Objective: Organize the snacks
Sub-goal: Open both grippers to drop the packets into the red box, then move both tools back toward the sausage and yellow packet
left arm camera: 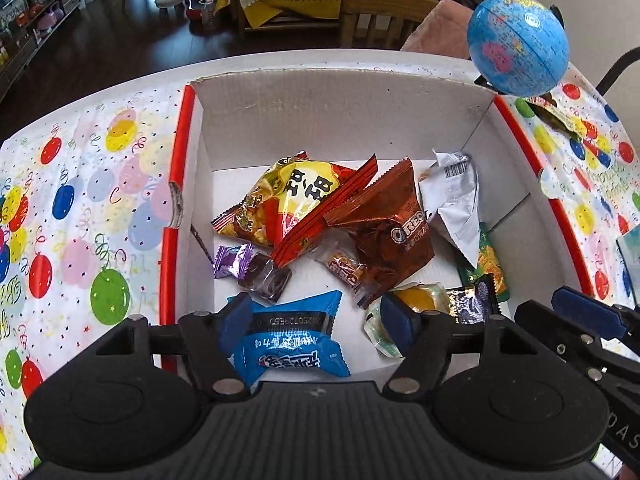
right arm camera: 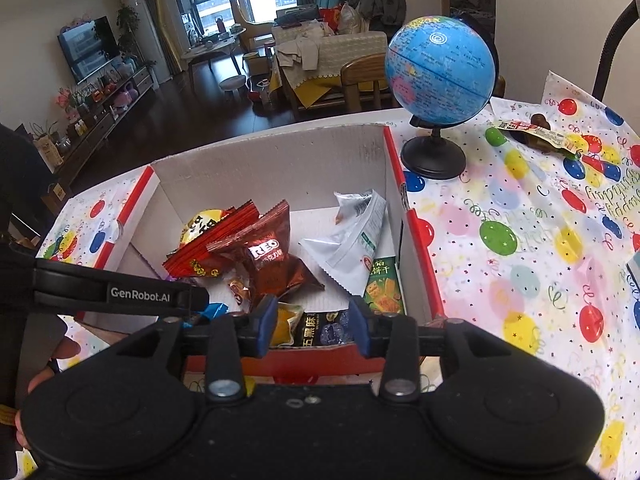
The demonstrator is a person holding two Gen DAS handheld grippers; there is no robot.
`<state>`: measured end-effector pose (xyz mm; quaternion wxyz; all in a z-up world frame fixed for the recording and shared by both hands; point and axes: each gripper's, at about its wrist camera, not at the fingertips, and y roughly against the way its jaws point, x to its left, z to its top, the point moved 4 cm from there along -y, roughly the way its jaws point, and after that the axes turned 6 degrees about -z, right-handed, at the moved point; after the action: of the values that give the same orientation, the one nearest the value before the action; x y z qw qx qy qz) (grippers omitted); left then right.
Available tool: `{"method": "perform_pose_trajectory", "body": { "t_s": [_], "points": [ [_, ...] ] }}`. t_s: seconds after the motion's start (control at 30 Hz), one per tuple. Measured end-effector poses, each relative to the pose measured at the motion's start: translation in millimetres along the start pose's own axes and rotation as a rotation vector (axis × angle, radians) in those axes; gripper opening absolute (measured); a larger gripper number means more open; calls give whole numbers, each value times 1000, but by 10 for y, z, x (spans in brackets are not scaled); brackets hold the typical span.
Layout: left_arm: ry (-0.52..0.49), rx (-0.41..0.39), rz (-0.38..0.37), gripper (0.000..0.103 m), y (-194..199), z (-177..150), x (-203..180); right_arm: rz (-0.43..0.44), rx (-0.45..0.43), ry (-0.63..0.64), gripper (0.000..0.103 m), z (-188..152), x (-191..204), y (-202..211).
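A white cardboard box (left arm camera: 340,112) with red edges holds several snacks: a yellow bag (left arm camera: 288,196), a brown Oreo pack (left arm camera: 396,236), a white pouch (left arm camera: 456,200) and small candies. My left gripper (left arm camera: 316,322) hangs low in the box, open, with a blue packet (left arm camera: 292,344) lying loose on the floor between its fingers. My right gripper (right arm camera: 312,328) is open above the box's near right corner. Below it lie a black packet (right arm camera: 320,330) and a yellow-centred one (right arm camera: 286,324), neither pressed by the pads. One more wrapped snack (right arm camera: 536,136) lies on the tablecloth at the far right.
A blue globe (right arm camera: 440,68) on a black stand sits just beyond the box's right far corner. The balloon-print tablecloth (right arm camera: 520,240) covers the table on both sides of the box. A wooden chair (left arm camera: 380,16) stands behind the table's far edge.
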<state>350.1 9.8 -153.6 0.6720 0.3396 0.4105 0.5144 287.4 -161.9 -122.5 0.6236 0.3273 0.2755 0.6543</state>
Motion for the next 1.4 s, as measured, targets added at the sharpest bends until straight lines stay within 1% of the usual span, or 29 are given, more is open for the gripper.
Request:
{"method": "perform_pose_trajectory", "body": {
  "t_s": [0.13, 0.2, 0.33, 0.4, 0.53, 0.6, 0.73, 0.97, 1.03, 1.07, 1.13, 1.2, 1.3, 1.4],
  "points": [
    [10, -26, -1, 70, 126, -30, 2, 9, -11, 0, 47, -14, -12, 79],
    [13, -40, -2, 70, 203, -54, -8, 11, -21, 0, 52, -23, -20, 138],
    [8, -61, -19, 70, 366, -129, -54, 11, -43, 10, 57, -41, -29, 283],
    [14, -75, -23, 70, 457, -173, -73, 17, -57, 15, 62, -60, -31, 367],
    [15, -105, -26, 70, 641, -278, -123, 36, -81, 27, 64, -103, -38, 533],
    [17, -118, -28, 70, 732, -337, -145, 48, -92, 31, 69, -128, -41, 620],
    [27, -138, -27, 70, 904, -461, -184, 68, -112, 40, 72, -190, -43, 781],
    [46, -182, -16, 71, 1217, -711, -250, 102, -147, 47, 81, -317, -70, 1075],
    [57, -188, -16, 71, 1296, -785, -255, 107, -161, 54, 81, -356, -69, 1155],
    [62, -191, -16, 72, 1333, -823, -255, 108, -166, 58, 83, -373, -71, 1192],
    [71, -199, -15, 76, 1402, -901, -255, 116, -170, 58, 86, -413, -78, 1253],
    [78, -207, -16, 76, 1459, -968, -256, 124, -173, 59, 90, -457, -82, 1309],
    [86, -211, -22, 77, 1530, -1077, -250, 133, -176, 70, 93, -535, -76, 1379],
    [93, -211, -24, 83, 1576, -1187, -231, 144, -177, 78, 97, -616, -71, 1435]
  ]
}}
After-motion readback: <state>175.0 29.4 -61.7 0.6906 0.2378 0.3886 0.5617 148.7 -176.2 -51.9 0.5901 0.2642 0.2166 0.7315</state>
